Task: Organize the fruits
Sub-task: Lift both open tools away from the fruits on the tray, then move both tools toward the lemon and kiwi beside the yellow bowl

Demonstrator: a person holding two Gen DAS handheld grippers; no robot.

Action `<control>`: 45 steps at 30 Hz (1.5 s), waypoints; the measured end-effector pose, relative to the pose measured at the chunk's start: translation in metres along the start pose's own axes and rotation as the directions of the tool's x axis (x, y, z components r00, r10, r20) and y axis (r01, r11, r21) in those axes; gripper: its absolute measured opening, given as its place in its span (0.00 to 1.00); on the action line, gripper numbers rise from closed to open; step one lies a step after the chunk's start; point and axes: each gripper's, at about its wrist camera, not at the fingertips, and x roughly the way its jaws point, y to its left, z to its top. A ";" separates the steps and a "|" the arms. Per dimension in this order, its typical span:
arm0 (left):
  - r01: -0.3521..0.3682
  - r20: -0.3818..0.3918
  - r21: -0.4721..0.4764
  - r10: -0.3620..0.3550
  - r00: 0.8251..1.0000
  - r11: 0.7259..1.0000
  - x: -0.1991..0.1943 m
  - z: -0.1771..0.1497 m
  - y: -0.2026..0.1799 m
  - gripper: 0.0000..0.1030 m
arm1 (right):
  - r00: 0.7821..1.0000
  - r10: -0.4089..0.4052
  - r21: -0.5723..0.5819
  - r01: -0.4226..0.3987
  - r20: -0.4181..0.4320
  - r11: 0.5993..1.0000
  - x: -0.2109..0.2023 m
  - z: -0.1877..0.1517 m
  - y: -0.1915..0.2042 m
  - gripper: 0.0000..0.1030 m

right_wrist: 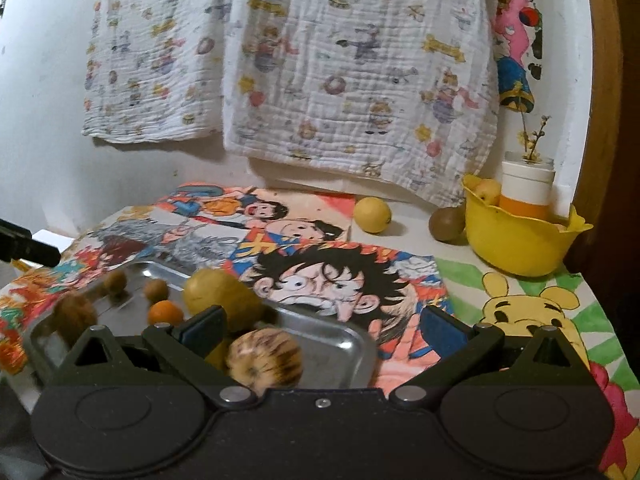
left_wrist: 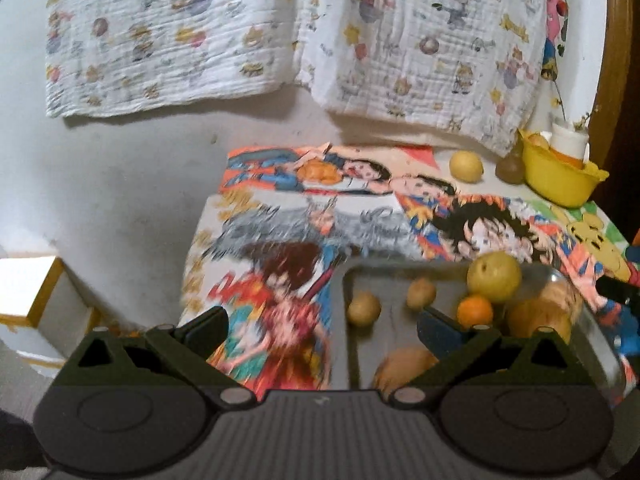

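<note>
Both grippers, left gripper (left_wrist: 322, 326) and right gripper (right_wrist: 322, 326), hover spread wide and empty over the metal tray (right_wrist: 340, 340) of fruit, so I'd center the striped round fruit (right_wrist: 264, 362) between the right fingers before squeezing gently.

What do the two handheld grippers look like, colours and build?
Both match: the left gripper and right gripper each have a dark grey ribbed body, two round black discs, black triangular linkage arms with silver pivot pins, and blue pads on the fingertips. No cables, markings or sleeves visible.
</note>
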 end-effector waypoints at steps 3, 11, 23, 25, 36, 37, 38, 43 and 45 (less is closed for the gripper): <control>0.016 0.001 -0.009 -0.016 1.000 1.000 0.013 0.012 -0.007 0.99 | 1.000 -0.016 0.019 0.016 -0.011 1.000 0.011 0.006 -0.012 0.99; 0.039 -0.004 -0.035 -0.039 0.999 0.999 0.042 0.030 -0.015 0.99 | 1.000 -0.016 0.084 0.017 -0.010 0.996 0.031 0.019 -0.035 0.99; 0.108 -0.006 0.076 -0.108 0.994 0.991 0.092 0.073 -0.026 0.99 | 0.995 0.015 -0.106 -0.025 -0.094 0.994 0.074 0.058 -0.049 0.99; 0.142 -0.006 0.122 -0.142 0.990 0.982 0.106 0.083 -0.033 0.99 | 0.994 0.011 -0.215 -0.034 -0.108 0.976 0.083 0.071 -0.052 0.99; 0.298 -0.032 0.356 -0.307 0.951 0.886 0.186 0.119 -0.102 0.99 | 0.978 -0.122 -0.677 -0.026 -0.169 0.735 0.163 0.106 -0.075 0.95; 0.309 -0.031 0.372 -0.321 0.946 0.875 0.191 0.121 -0.107 0.99 | 0.975 -0.125 -0.695 -0.039 -0.184 0.718 0.168 0.107 -0.077 0.94; 0.318 -0.025 0.395 -0.336 0.942 0.862 0.196 0.124 -0.115 0.99 | 0.973 -0.126 -0.715 -0.054 -0.196 0.697 0.174 0.107 -0.078 0.93; 0.307 0.015 0.494 -0.361 0.932 0.814 0.221 0.134 -0.145 0.99 | 0.968 -0.165 -0.840 -0.074 -0.191 0.538 0.204 0.104 -0.076 0.93; 0.306 0.012 0.527 -0.367 0.930 0.793 0.233 0.140 -0.156 0.99 | 0.964 -0.187 -0.884 -0.082 -0.187 0.461 0.219 0.102 -0.074 0.91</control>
